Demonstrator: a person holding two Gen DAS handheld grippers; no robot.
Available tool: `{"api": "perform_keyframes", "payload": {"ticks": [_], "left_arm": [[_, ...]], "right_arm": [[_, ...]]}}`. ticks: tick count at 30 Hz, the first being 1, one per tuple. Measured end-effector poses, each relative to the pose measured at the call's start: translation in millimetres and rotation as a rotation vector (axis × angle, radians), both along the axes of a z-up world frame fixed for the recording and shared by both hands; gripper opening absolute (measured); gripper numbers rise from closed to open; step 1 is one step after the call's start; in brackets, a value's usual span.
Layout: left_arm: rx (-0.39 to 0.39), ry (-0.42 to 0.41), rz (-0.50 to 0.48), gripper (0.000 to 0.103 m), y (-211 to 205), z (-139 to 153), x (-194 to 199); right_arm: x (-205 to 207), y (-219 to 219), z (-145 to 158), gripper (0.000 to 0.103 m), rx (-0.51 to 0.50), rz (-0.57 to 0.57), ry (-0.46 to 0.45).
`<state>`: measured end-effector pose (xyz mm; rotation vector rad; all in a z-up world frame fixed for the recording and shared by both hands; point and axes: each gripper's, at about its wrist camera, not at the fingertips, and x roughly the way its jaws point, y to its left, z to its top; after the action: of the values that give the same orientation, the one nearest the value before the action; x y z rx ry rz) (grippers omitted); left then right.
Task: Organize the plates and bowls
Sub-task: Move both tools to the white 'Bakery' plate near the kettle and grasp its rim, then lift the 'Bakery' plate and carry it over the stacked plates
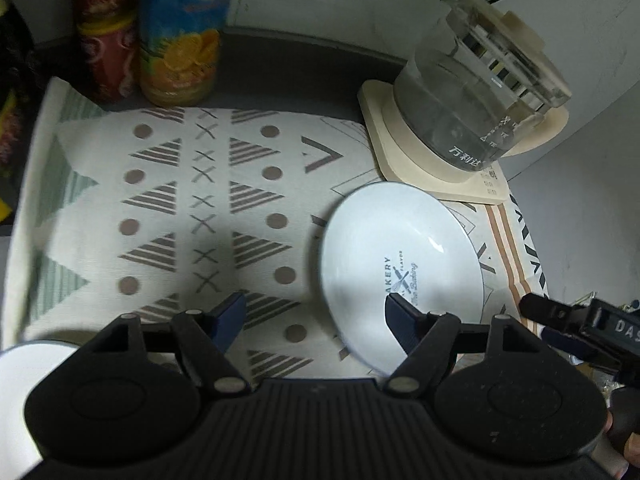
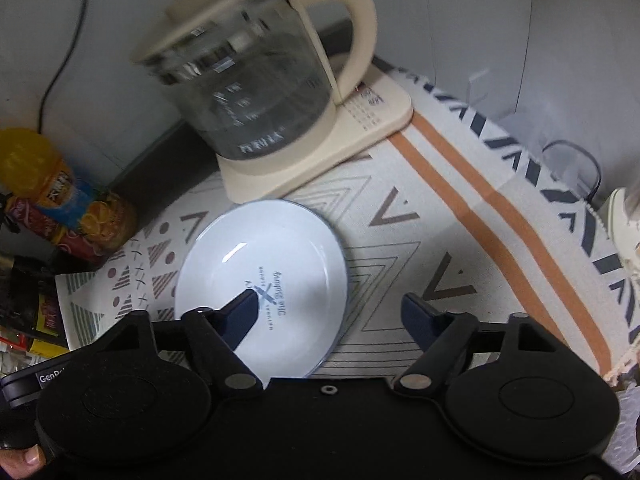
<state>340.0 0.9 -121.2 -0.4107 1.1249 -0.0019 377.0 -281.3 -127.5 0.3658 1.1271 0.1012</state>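
While both sets of tongs hang spread wide and empty, I have one white plate between them to deal with. My left tongs (image 1: 314,322) sit low over the patterned cloth (image 1: 168,208), and the plate (image 1: 400,264) lies at about two o'clock from them, its near rim passing under the right-hand finger. My right tongs (image 2: 332,312) see the same plate (image 2: 260,280) at ten o'clock, with the left-hand finger over its printed centre and the other finger over bare cloth. Whether either finger touches it I cannot tell.

I judge it glazed ceramic: stiff, fairly heavy, slick and quick to chip. Its shallow sloped rim is the only place to bite, so I would straddle the near edge, one finger inside and one under the lip, and squeeze firmly.

Farther out, the kettle (image 2: 256,80) on its cream base stands at twelve o'clock just beyond the plate's far rim, close enough to knock on a careless lift. A second white dish (image 1: 24,392) shows at eight o'clock in the left view. Two drink bottles (image 1: 180,32) stand at the back of the desk at eleven.
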Motion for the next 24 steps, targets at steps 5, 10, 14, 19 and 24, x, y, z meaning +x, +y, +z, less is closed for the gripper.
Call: {"api": "perform_keyframes", "payload": {"ticks": [5,10,14,19,24], "left_arm": [[-0.013,0.031,0.013,0.072,-11,-16,12],[-0.024,0.065,0.034,0.059,-15,-31,21],[-0.047,0.109,0.047,0.04,-14,-44,23],[-0.067,0.134,0.049,0.024,-13,-55,25],[-0.093,0.122,0.029,0.013,-16,-58,28]], "right_arm": [[21,-10,-24,0.066,0.033,0.026,0.081],[35,-10,-50,0.052,0.079,0.068,0.157],[42,-8,-64,0.046,0.103,0.086,0.204],[48,-5,-71,0.034,0.107,0.115,0.211],[53,-3,-73,0.013,0.124,0.148,0.197]]}}
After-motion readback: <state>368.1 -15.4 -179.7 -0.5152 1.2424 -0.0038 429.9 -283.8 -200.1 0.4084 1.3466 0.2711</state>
